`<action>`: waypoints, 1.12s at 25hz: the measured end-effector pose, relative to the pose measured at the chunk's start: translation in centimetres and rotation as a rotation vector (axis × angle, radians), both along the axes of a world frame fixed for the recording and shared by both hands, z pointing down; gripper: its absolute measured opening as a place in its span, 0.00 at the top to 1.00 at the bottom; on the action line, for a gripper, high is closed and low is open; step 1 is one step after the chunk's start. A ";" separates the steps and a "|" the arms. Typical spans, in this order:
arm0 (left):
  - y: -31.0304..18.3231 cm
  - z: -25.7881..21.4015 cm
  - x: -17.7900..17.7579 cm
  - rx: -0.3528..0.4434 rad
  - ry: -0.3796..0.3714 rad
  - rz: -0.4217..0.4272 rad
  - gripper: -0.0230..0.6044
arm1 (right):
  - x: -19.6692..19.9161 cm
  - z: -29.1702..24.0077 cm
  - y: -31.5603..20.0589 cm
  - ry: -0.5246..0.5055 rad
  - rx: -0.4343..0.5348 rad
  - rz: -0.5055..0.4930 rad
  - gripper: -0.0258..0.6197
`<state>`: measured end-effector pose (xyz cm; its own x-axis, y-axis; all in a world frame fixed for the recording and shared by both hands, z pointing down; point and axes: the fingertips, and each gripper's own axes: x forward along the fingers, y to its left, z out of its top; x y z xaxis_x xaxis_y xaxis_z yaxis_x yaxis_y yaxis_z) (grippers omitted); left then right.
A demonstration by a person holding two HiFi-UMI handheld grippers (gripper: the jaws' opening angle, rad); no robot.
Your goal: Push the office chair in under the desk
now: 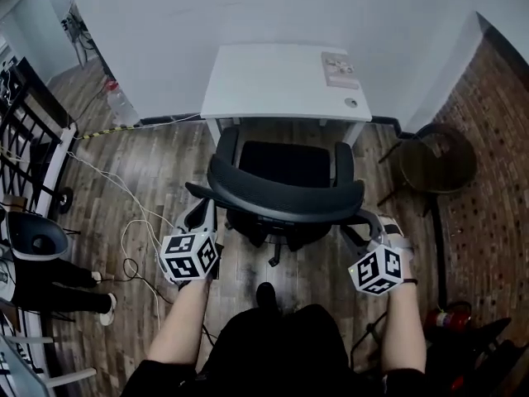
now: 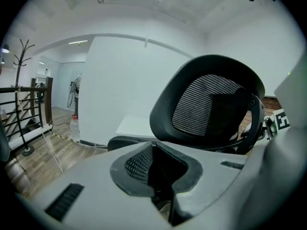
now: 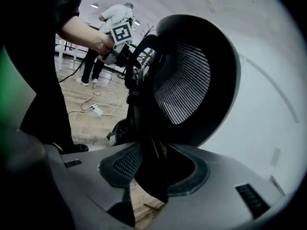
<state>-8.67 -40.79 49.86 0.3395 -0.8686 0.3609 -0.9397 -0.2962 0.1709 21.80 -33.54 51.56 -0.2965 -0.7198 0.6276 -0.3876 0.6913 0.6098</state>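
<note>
Our right gripper [image 1: 361, 235], jaws released astride the backrest edge of the office chair [image 1: 285, 195]; left gripper [image 1: 201, 215], jaws clenched empty, at its other end.

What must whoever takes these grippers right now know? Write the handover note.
Left gripper: jaws shut, nothing held, beside the office chair's armrest on your left.
Right gripper: jaws open, a dark part of the chair's right side between them, not clamped.
Desk: against the wall; chair faces it, seat front about at the desk's front edge.
Done: chair lined up with the desk opening.
Left: push it in until the seat sits under the desktop.
</note>
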 end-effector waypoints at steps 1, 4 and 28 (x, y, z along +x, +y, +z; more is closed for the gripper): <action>0.0 0.0 -0.3 0.001 -0.002 0.004 0.95 | 0.5 -0.2 0.3 -0.007 0.022 0.042 0.73; 0.3 -0.2 -0.4 0.000 -0.006 0.006 0.95 | 3.8 0.2 1.8 -0.080 0.037 0.199 0.70; 0.7 -0.8 9.1 -0.009 -0.033 -0.062 0.95 | 16.7 0.6 -4.5 -0.479 -0.077 0.397 0.74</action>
<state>0.42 -40.07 49.10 0.2726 -0.8844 0.3789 -0.9615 -0.2356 0.1417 38.48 -38.06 52.13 -0.2774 -0.7907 0.5458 -0.8418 0.4739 0.2587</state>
